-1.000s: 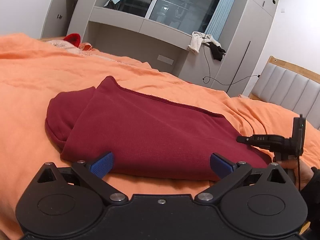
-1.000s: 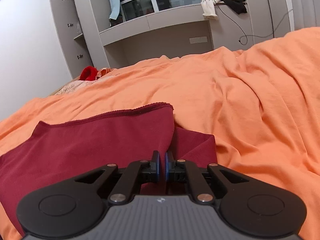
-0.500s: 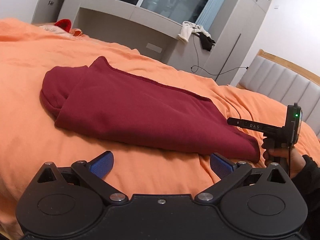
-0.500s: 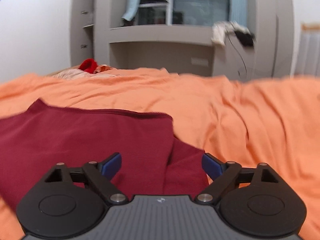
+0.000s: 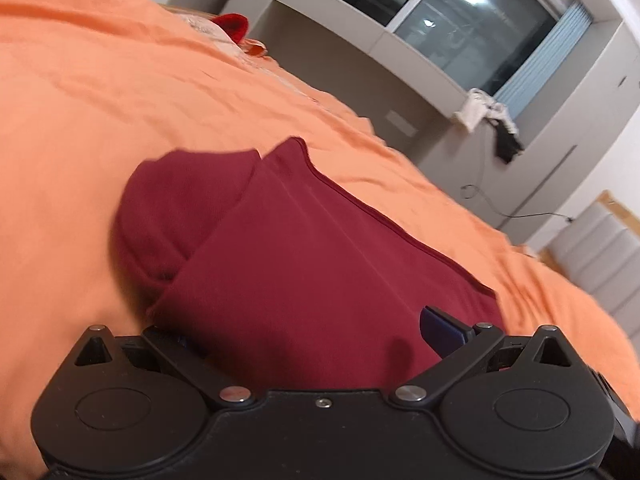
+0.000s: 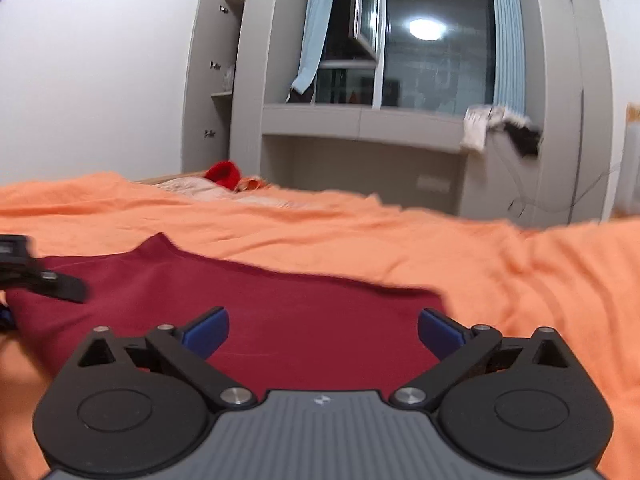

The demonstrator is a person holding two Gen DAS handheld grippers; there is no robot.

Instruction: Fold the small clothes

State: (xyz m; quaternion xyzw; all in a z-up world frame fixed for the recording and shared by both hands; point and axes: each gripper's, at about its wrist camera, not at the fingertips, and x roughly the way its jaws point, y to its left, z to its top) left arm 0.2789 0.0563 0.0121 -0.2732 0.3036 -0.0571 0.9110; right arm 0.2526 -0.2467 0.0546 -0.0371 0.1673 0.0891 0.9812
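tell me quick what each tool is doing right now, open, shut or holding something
Left tool: open, its fingers astride the near edge of the dark red garment, not pinching it.
Right tool: jaws opening, nothing held.

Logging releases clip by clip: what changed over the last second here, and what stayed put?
The right tongs, a second ago shut on the garment's edge, let it go; their jaws are opening, nothing pinched between them. They pulled back and swung left along the cloth. The left tongs stayed open and closed in on the garment's near edge. The garment stayed folded on the orange bedspread.
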